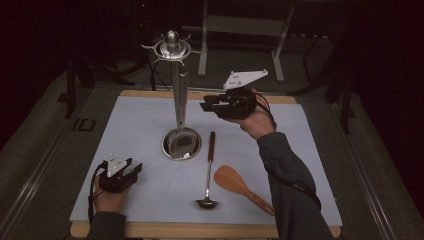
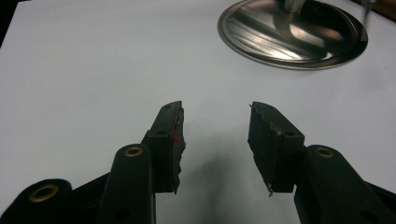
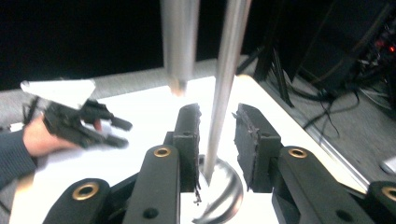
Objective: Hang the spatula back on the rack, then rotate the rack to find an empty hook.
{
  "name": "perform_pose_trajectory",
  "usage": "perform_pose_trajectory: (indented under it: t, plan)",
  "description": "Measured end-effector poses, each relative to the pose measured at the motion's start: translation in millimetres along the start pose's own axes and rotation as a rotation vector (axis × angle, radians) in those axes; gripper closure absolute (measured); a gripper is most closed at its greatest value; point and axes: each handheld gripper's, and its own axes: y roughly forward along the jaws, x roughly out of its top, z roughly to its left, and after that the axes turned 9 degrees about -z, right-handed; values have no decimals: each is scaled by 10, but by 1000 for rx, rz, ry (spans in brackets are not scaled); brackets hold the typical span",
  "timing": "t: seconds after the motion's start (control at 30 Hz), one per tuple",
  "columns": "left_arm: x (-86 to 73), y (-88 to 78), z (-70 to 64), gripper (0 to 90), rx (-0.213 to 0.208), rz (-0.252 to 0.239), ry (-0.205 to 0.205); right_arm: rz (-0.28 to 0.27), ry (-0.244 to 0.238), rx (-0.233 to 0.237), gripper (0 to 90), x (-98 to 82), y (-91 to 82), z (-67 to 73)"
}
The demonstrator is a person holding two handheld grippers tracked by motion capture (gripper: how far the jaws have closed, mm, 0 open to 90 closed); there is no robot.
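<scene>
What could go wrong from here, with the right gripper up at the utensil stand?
The right gripper has its jaws open around a thin steel handle hanging on the stand; a skewed close may let it slip. Sideways pull could tip the tall, narrow stand. The left gripper rests open, not bracing the base.

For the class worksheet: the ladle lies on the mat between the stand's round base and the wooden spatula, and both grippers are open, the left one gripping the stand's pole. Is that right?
One slip: the left gripper rests open over bare mat, gripping nothing, as the left gripper view shows. The right gripper brackets the stand's pole. The ladle, base and spatula are as stated.
</scene>
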Motion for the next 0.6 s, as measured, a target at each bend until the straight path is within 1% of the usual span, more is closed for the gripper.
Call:
perform_pose_trajectory:
  t: [0.17,0.27,0.37,0.5,0.6]
  plan:
    - [0,1,1,558,0,1,-1,92,-40,-28,700,-95,-17,-26]
    - [0,0,1,563,-1,0,-1,141,-52,-37,690,-166,-12,-31]
    - [0,-3,3,567,-1,-3,-2,166,-49,-35,683,-265,-6,-45]
    - [-1,-12,4,580,-2,-12,-3,200,-42,-48,666,-379,-8,-77]
    - [3,-21,18,605,-8,-13,-8,207,-31,-52,658,-436,-31,-103]
